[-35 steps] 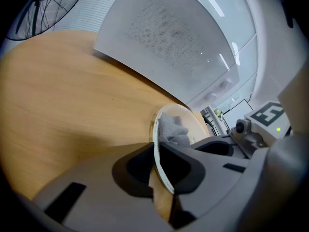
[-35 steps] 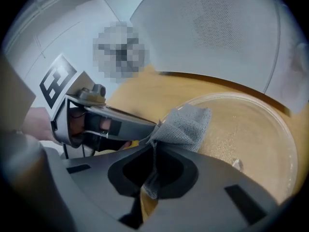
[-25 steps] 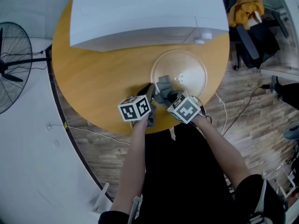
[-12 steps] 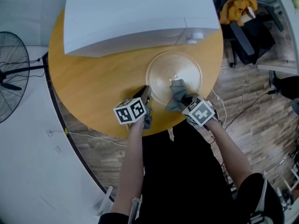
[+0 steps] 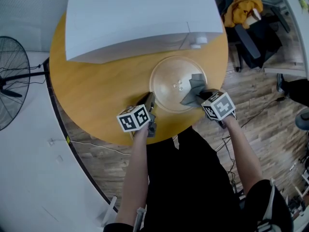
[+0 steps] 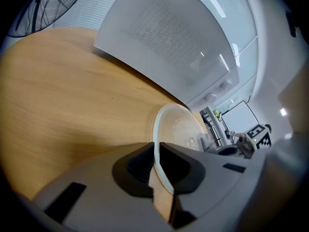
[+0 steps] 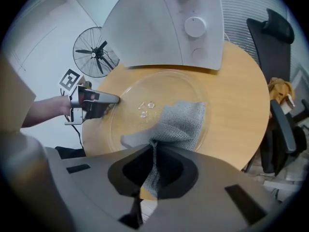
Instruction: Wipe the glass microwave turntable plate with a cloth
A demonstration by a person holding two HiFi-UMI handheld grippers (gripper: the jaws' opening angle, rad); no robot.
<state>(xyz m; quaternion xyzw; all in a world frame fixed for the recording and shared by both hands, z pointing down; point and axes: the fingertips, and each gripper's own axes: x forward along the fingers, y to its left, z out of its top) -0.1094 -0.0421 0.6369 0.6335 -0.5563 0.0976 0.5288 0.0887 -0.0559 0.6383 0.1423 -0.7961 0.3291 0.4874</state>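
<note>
The clear glass turntable plate (image 5: 171,71) lies flat on the round wooden table (image 5: 96,86), in front of the white microwave (image 5: 135,18). My left gripper (image 5: 149,100) is shut on the plate's near-left rim (image 6: 159,149). The grey cloth (image 5: 194,90) rests on the plate's right part, and my right gripper (image 5: 203,96) is shut on it. In the right gripper view the cloth (image 7: 181,122) spreads over the plate (image 7: 140,95) ahead of the jaws, with the left gripper (image 7: 115,99) at the plate's far rim.
The microwave (image 7: 169,23) stands close behind the plate. A floor fan (image 5: 9,81) is left of the table. A black chair with a yellow garment (image 5: 241,8) is at the right. Cables lie on the wooden floor (image 5: 251,110).
My right gripper has dragged the cloth from the plate's near-left part across to its right side. The left gripper has stayed clamped on the rim.
</note>
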